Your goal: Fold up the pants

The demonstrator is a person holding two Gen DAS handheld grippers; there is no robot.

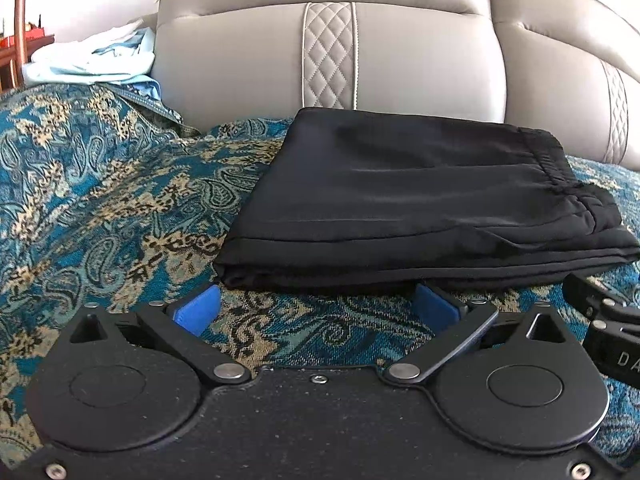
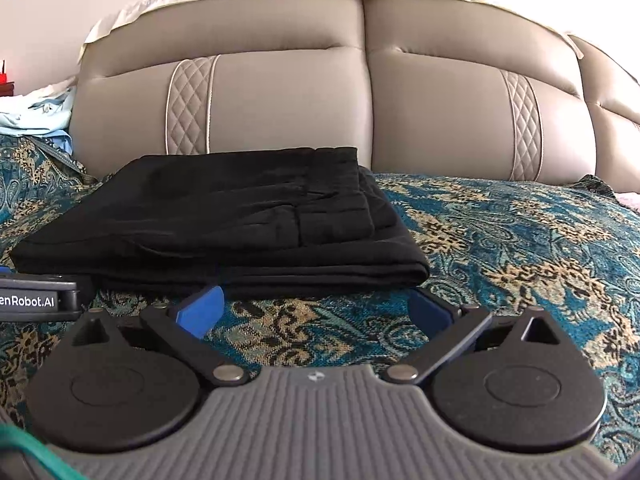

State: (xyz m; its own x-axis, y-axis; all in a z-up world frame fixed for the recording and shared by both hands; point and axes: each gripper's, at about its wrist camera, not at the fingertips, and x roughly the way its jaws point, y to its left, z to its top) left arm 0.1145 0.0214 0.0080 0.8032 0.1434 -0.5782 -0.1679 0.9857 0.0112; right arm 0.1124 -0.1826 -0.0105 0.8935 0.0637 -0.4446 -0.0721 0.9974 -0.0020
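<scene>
The black pants (image 1: 420, 204) lie folded into a flat rectangular stack on the teal patterned bedspread (image 1: 100, 208), close to the padded headboard. They also show in the right wrist view (image 2: 224, 216). My left gripper (image 1: 318, 300) is open and empty, its blue pads just short of the stack's near edge. My right gripper (image 2: 316, 304) is open and empty, just before the stack's near right corner. The right gripper's body shows at the right edge of the left wrist view (image 1: 608, 320). The left gripper's body shows at the left edge of the right wrist view (image 2: 36, 300).
A grey padded headboard (image 2: 360, 92) with quilted strips stands behind the pants. A pile of light blue and white cloth (image 1: 92, 60) lies at the far left by the headboard. The bedspread stretches to the right of the pants (image 2: 520, 240).
</scene>
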